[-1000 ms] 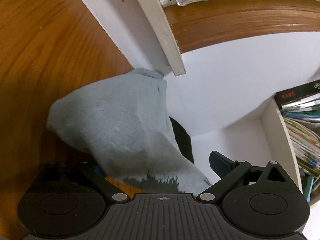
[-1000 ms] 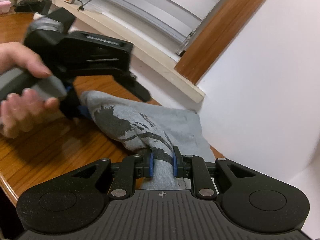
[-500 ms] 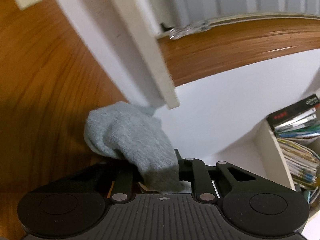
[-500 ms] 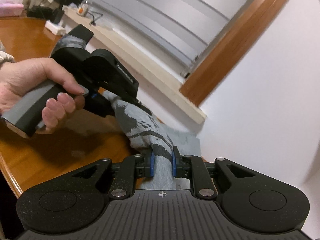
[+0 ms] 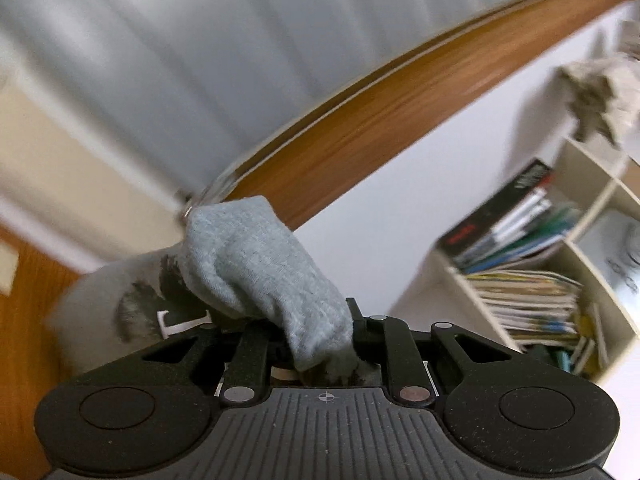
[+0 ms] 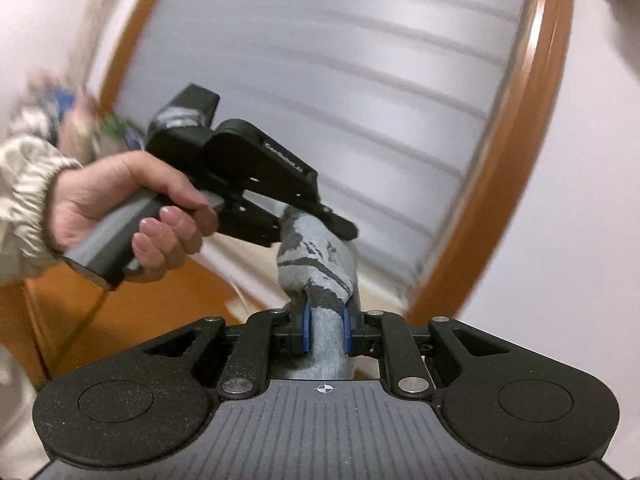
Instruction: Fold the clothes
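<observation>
1. Right gripper: blue pads clamped on a bunched neck of the grey garment, cloth pinched between them and running back under the gripper body.
2. Left gripper: closed on another part of the same garment, cloth draped over the fingers and hiding the tips in its own view.
3. Garment: strung as a short twisted rope between the two grippers, dark print on the grey knit, held up off the wooden table.
4. Hand wrapped around the left gripper's grey handle, pale gathered sleeve at the wrist.
5. Beyond: blurred grey blinds in a wooden window frame, white wall.
6. Far right in the left wrist view: white shelf with stacked books.
</observation>
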Tool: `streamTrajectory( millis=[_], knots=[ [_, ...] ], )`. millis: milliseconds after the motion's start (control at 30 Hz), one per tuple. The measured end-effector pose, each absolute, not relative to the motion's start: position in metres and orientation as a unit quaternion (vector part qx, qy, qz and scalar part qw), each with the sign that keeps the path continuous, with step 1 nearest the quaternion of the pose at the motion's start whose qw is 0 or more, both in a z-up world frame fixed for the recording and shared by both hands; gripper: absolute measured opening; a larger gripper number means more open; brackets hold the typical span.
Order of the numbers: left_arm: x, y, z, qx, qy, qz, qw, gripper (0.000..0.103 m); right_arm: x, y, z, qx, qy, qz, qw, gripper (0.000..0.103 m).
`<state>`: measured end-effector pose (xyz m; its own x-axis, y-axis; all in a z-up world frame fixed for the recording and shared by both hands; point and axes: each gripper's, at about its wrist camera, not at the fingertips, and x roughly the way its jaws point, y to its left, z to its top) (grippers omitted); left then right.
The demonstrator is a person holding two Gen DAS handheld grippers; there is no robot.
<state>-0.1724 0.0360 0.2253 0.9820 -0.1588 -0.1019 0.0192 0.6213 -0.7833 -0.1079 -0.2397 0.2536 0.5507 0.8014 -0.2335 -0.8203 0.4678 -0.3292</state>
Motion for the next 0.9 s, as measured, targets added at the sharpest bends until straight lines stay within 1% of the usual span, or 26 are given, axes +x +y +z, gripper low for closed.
streamTrajectory(
  millis=[100,133,233,267,333,367,400,433,467,500,567,633,667,700,767,900],
  knots=[
    [-0.182,0.033,0.255,-0.412,0.083,-0.052,0.906,0.019,-0.112,-0.247,0.274,-0.15,0.016,0.51,0.847,0.016],
    [-0.164,0.031,0.248,-0.399,0.107,-0.053,0.909,0.019,-0.108,-0.251,0.278,-0.127,0.021,0.519,0.845,0.016],
    [-0.109,0.022,0.23,-0.361,0.181,-0.054,0.913,0.026,-0.08,-0.264,0.276,-0.065,0.053,0.516,0.852,0.016],
    [-0.091,0.02,0.223,-0.348,0.205,-0.054,0.913,0.03,-0.066,-0.269,0.271,-0.048,0.068,0.506,0.859,0.016],
    [-0.054,0.014,0.211,-0.32,0.253,-0.054,0.911,0.033,-0.028,-0.279,0.247,-0.024,0.126,0.474,0.871,0.018],
    [-0.036,0.012,0.202,-0.307,0.28,-0.053,0.908,0.037,-0.006,-0.285,0.228,-0.016,0.158,0.447,0.88,0.022],
    [-0.014,0.012,0.178,-0.302,0.324,-0.04,0.896,0.041,0.013,-0.292,0.209,-0.005,0.183,0.416,0.891,0.029],
    [0.004,0.013,0.156,-0.296,0.362,-0.028,0.883,0.046,0.03,-0.299,0.188,-0.002,0.209,0.381,0.901,0.033],
    [0.0,0.017,0.151,-0.29,0.363,-0.024,0.885,0.047,0.041,-0.304,0.169,-0.011,0.228,0.356,0.906,0.043],
    [-0.003,0.022,0.146,-0.283,0.364,-0.019,0.887,0.049,0.048,-0.307,0.153,-0.023,0.241,0.343,0.908,0.044],
    [-0.01,0.031,0.136,-0.27,0.366,-0.011,0.89,0.07,0.058,-0.313,0.126,-0.04,0.264,0.325,0.907,0.044],
    [-0.018,0.04,0.126,-0.256,0.368,-0.003,0.894,0.077,0.059,-0.31,0.11,-0.036,0.273,0.338,0.9,0.045],
    [-0.021,0.044,0.121,-0.25,0.369,0.001,0.895,0.077,0.059,-0.306,0.103,-0.035,0.273,0.347,0.896,0.048],
    [-0.025,0.049,0.117,-0.243,0.37,0.005,0.897,0.077,0.059,-0.302,0.097,-0.035,0.273,0.356,0.893,0.053],
    [-0.032,0.057,0.107,-0.229,0.372,0.014,0.899,0.077,0.061,-0.292,0.081,-0.036,0.274,0.368,0.888,0.059],
    [-0.046,0.075,0.087,-0.201,0.375,0.03,0.904,0.077,0.059,-0.271,0.053,-0.053,0.288,0.379,0.878,0.059]
  ],
)
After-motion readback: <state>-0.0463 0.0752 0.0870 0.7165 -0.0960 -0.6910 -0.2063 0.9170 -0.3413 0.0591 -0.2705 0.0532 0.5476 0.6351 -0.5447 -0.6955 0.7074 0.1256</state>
